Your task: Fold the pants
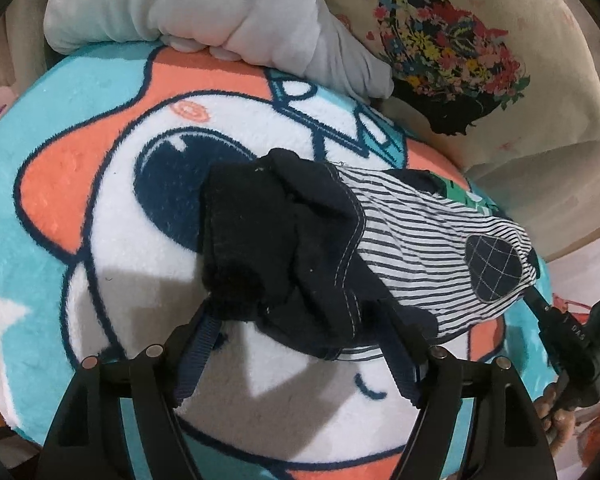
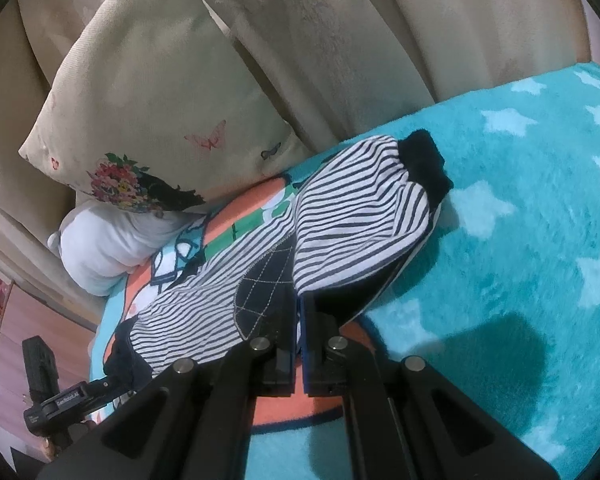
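The pants (image 2: 340,220) lie across the blanket (image 2: 520,240) at frame centre, mid-fold. The right gripper (image 2: 298,316) is clamped on the striped leg, while the left gripper (image 1: 300,320) spreads wide under the dark waistband. Next, I judge, the held leg should be carried over toward the waistband and laid flat.

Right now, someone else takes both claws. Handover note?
Left claw: open wide, fingers slid under the dark waistband end of the striped pants, not clamped.
Right claw: shut on the striped pants near the quilted knee patch, leg lifted.
Pants lie on the cartoon blanket; one leg with its dark cuff is partly draped over the other.
Done: fold begun.
Left: lay the leg flat, release, then probably fold cuffs toward the waistband.
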`<state>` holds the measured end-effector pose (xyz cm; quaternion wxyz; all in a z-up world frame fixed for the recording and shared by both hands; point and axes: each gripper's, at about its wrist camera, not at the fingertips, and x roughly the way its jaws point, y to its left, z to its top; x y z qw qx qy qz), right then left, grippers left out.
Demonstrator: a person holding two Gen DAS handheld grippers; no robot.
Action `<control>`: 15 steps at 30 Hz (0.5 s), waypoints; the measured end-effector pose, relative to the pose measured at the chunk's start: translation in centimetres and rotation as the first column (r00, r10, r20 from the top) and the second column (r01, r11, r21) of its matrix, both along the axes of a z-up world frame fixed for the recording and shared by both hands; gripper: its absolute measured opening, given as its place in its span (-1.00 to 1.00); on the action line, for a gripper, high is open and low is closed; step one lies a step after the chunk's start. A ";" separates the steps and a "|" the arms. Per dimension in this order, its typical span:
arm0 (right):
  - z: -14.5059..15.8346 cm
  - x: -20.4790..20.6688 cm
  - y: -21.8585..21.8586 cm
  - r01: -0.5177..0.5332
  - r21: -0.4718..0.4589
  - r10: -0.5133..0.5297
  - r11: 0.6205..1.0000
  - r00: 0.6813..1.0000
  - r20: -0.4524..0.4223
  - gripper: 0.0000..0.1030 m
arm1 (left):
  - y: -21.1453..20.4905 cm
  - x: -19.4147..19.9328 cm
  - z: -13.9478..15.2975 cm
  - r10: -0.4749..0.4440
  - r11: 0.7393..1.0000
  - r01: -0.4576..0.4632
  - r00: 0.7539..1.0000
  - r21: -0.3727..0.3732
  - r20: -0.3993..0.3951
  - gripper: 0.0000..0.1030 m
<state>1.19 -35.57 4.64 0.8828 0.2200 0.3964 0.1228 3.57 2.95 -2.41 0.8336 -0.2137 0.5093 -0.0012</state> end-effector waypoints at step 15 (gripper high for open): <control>-0.8 -0.6 -0.1 0.009 -0.008 -0.009 1.000 1.000 -0.019 -0.93 | -1.3 -0.6 -1.0 -0.141 0.990 0.140 0.989 0.015 0.048 0.99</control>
